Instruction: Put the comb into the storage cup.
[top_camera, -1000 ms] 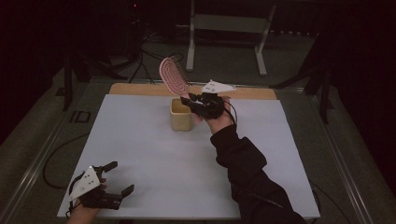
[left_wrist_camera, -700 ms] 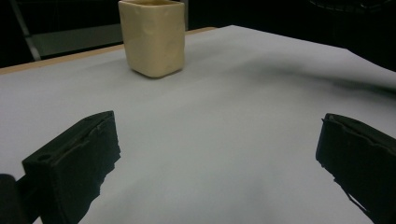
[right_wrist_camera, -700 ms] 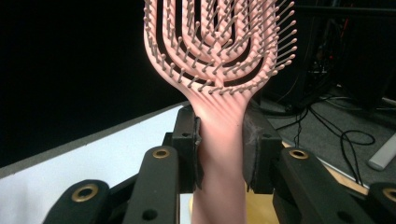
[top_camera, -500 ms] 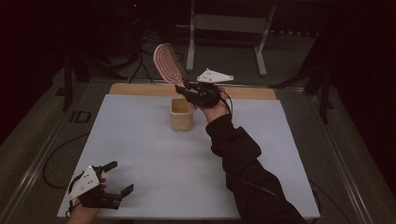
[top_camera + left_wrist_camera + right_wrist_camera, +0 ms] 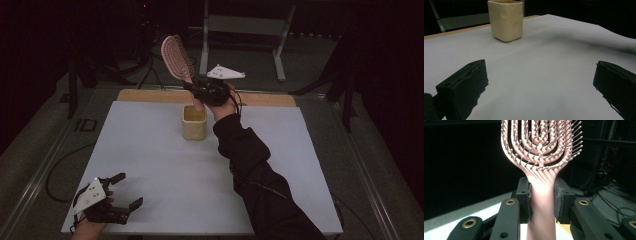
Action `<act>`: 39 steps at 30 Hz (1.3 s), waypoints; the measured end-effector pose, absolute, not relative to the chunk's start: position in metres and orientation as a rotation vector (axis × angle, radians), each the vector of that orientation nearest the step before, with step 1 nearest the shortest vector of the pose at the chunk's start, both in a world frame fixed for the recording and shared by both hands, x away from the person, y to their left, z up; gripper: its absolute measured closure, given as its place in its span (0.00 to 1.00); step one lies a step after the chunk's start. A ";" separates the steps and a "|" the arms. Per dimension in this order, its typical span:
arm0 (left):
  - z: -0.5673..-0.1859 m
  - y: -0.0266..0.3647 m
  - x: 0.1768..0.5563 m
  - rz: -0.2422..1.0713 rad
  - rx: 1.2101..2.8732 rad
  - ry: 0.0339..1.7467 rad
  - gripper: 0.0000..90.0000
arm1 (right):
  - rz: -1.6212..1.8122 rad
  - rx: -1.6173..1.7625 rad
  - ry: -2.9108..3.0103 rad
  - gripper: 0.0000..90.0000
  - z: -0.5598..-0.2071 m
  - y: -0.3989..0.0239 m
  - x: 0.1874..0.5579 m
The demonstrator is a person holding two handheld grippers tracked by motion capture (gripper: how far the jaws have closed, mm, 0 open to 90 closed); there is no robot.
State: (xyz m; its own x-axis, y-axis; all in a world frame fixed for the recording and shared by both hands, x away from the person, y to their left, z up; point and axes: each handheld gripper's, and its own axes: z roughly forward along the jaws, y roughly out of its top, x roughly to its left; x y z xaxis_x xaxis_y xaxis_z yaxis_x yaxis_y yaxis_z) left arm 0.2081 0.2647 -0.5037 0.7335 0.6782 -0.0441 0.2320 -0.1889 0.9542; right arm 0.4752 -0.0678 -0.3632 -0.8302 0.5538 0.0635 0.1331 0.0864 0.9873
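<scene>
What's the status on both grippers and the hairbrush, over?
Right gripper shut on pink hairbrush handle, held above the yellow cup. Left gripper open, empty, near table corner. Nothing between brush and cup.

Mostly matt stuff here, with plastic, paper and a bit of wood on show.

The hairbrush looks to be made of smooth pink plastic with a slight sheen, the bristles tipped with tiny balls. The right gripper is built of matt black plastic, brass-coloured rivets set in. The cup is seen as cream, dimpled, softly matt. The table is covered in plain white matt sheet, paper-like, with a bare wood strip behind.
</scene>
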 end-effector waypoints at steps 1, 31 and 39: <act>-0.504 0.265 0.208 0.471 1.756 0.721 0.00 | 1.800 0.681 2.044 0.78 -0.363 -0.068 0.475; -0.504 0.264 0.207 0.468 1.761 0.711 0.00 | 1.851 0.639 2.026 0.78 -0.416 -0.056 0.505; -0.504 0.264 0.206 0.467 1.757 0.711 0.00 | 1.852 0.653 2.033 0.78 -0.429 -0.058 0.506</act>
